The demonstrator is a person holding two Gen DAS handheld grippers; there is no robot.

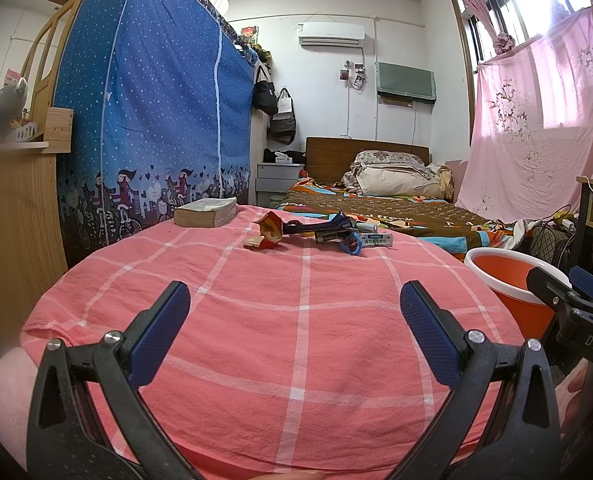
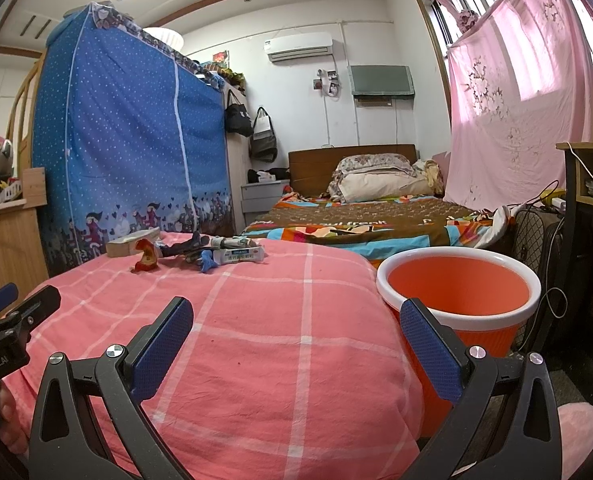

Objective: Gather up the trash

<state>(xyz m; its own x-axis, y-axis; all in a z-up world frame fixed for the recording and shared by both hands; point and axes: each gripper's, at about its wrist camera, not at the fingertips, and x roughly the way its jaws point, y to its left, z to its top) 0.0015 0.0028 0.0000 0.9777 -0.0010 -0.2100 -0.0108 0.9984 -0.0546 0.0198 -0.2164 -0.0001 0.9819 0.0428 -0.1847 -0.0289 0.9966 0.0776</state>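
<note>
Several pieces of trash lie at the far side of a pink checked cloth (image 1: pixel 296 320): a red crumpled wrapper (image 1: pixel 268 232), dark blue wrappers (image 1: pixel 324 225), a blue crumpled wrapper (image 1: pixel 351 245) and a small white box (image 1: pixel 377 240). The pile also shows in the right wrist view (image 2: pixel 204 254). An orange bin with a white rim (image 2: pixel 458 292) stands right of the cloth; it also shows in the left wrist view (image 1: pixel 508 276). My left gripper (image 1: pixel 295 330) is open and empty above the near cloth. My right gripper (image 2: pixel 296 344) is open and empty, near the bin.
A thick book (image 1: pixel 205 212) lies left of the trash. A blue dotted wardrobe cover (image 1: pixel 148 120) stands at left, a bed (image 1: pixel 376 204) behind, a wooden cabinet (image 1: pixel 12 208) at near left. A fan and cables (image 2: pixel 536 232) sit right of the bin.
</note>
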